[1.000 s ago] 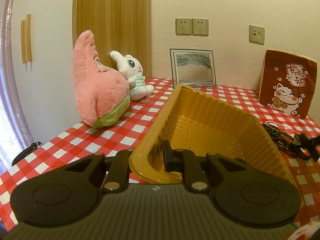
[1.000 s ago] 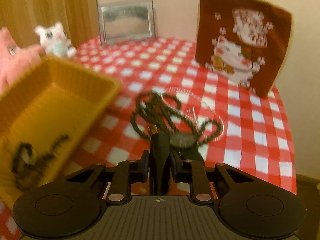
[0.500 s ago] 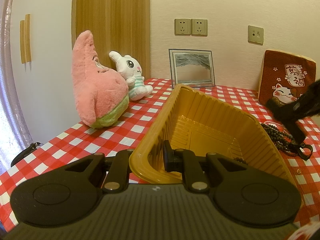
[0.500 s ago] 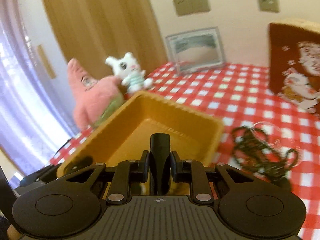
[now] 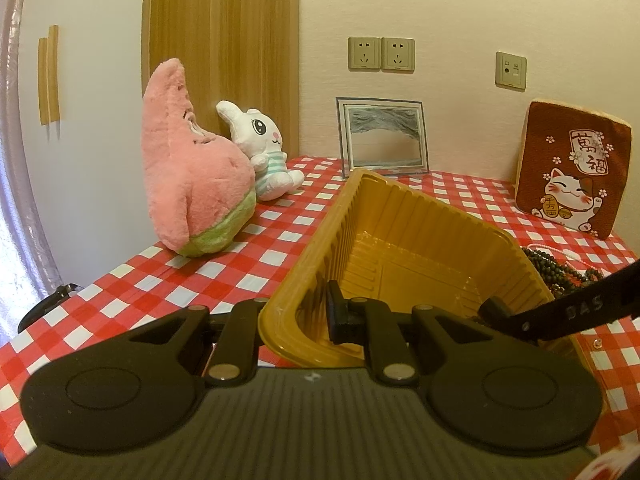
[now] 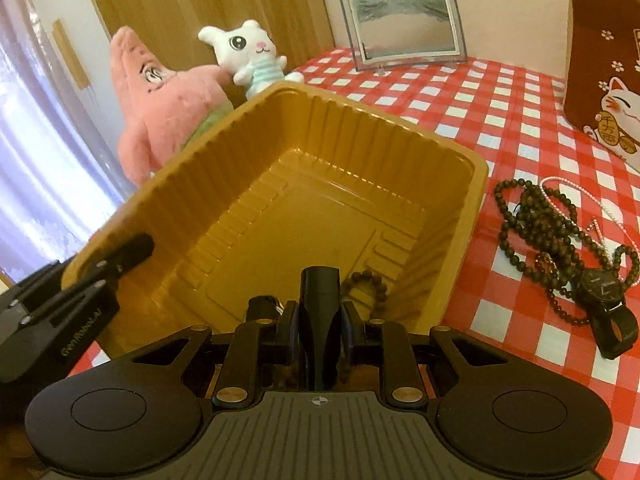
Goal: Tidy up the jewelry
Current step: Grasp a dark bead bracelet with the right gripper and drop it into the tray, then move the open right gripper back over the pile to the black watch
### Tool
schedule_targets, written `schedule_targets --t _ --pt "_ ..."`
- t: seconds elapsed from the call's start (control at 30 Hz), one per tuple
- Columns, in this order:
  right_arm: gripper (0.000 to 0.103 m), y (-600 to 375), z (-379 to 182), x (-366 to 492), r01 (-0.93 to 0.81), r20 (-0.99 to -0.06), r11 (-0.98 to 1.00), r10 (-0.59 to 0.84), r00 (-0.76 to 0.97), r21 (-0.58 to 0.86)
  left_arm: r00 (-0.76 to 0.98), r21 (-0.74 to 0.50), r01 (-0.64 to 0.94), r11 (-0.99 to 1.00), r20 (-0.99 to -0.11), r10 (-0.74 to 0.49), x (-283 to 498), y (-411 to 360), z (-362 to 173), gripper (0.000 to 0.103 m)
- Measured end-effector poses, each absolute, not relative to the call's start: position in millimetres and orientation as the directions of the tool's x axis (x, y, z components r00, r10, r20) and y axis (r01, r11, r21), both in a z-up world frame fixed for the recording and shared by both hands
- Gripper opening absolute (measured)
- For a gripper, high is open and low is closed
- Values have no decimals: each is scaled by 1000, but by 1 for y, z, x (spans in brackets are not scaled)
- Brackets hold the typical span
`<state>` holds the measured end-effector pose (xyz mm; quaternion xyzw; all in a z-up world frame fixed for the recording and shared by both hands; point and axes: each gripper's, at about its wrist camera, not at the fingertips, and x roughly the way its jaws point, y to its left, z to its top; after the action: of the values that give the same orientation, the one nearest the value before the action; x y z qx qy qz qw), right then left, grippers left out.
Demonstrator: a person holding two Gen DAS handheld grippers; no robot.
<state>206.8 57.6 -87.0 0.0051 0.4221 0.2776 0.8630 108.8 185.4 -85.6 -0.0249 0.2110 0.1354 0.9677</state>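
Note:
A yellow plastic tray (image 5: 420, 196) (image 6: 380, 110) stands on the red checked tablecloth. My left gripper (image 5: 292, 314) (image 6: 116, 264) is shut on its near wall. My right gripper (image 6: 320, 320) (image 5: 494, 310) hangs over the tray's inside, shut on a black strap-like piece (image 6: 320, 292); I cannot tell what the piece is. A small brown bead bracelet (image 6: 366, 284) lies on the tray floor just beyond it. To the right of the tray lie a dark bead necklace (image 6: 520, 216) (image 5: 548, 264), a thin pearl chain (image 6: 560, 184) and a black watch (image 6: 602, 288).
A pink star plush (image 5: 192, 184) and a white bunny plush (image 5: 260, 148) sit left of the tray. A framed picture (image 5: 382, 140) leans on the back wall. A red cat cushion (image 5: 572, 168) stands at the back right, near the table's right edge.
My right gripper has swung left from above the necklace pile to over the tray, keeping the black piece between its fingers. The left gripper and the tray have not moved.

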Motion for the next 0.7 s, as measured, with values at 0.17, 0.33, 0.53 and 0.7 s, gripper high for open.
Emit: schedule_targets --t 0.17,0.33,0.53,0.7 --pt "22 63 -90 209 -482 -713 840 496 495 249 874 9 -271 962 -417 250 111 186 -87 14" --pt "24 61 -82 206 -488 -702 835 506 501 253 874 8 -271 962 -417 250 110 186 -87 14" --pt "36 40 -64 193 -476 -678 844 502 537 248 872 5 -272 962 -422 249 111 186 -86 14" --pt "46 13 -56 183 -429 -670 866 480 566 258 872 6 -272 962 -422 249 111 186 -86 14"
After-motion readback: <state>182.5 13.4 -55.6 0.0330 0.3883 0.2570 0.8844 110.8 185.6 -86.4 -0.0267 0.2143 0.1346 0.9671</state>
